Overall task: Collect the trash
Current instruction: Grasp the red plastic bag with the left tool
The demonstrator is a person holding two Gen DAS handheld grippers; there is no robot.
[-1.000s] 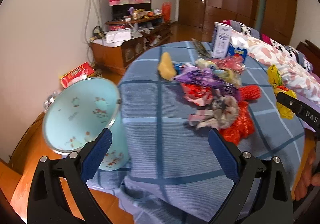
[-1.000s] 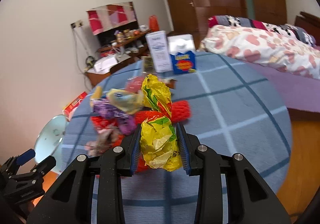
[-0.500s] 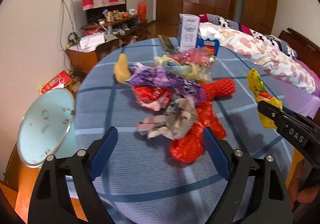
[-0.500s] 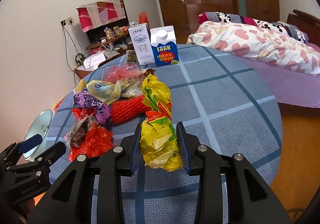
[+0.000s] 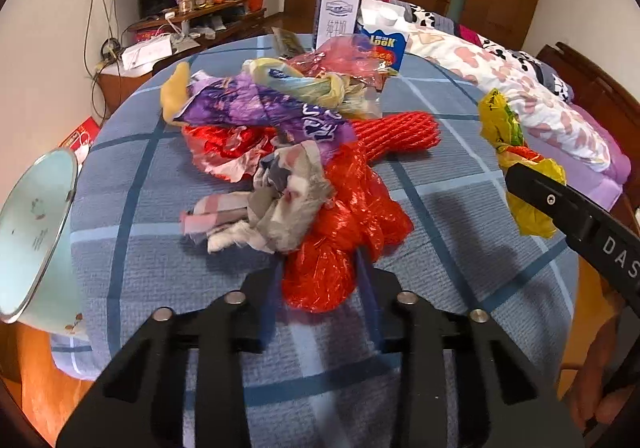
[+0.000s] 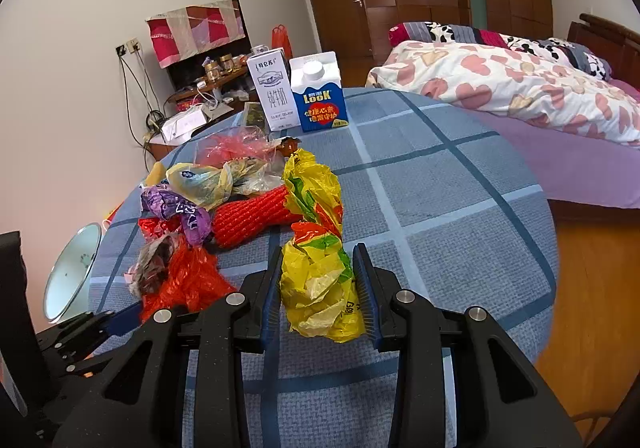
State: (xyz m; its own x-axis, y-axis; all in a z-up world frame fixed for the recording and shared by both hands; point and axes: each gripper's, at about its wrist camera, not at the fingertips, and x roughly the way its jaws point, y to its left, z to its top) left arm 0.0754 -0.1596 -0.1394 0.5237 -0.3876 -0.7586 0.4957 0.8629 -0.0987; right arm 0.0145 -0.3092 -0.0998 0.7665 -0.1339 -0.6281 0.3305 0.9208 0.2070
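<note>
Two tools were at work over the blue checked surface (image 5: 132, 208). From the left wrist view, the left tool (image 5: 320, 284) had just been closing, and its jaws now stood on either side of the near end of a crumpled red plastic bag (image 5: 340, 244), seemingly pinching it, though blur hid the exact contact. That bag lay at the front of a trash heap: a grey and pink rag (image 5: 276, 204) touched it, with a purple wrapper (image 5: 272, 112) and a red net sleeve (image 5: 396, 132) behind. A pale green bin (image 5: 32, 232) leaned off the surface's left edge.

From the right wrist view, the right tool (image 6: 318, 288) was clamped on a crumpled yellow bag (image 6: 316, 248), held just above the surface, to the right of the heap. Two cartons (image 6: 298, 92) stood at the far side, apart from the trash.

To do the pick well, the left jaws probably needed to bite deep into the bag's bunched bulk rather than a loose fold, since thin film slips. A slow, straight lift would likely free it from the rag lying against it before carrying it to the bin.
</note>
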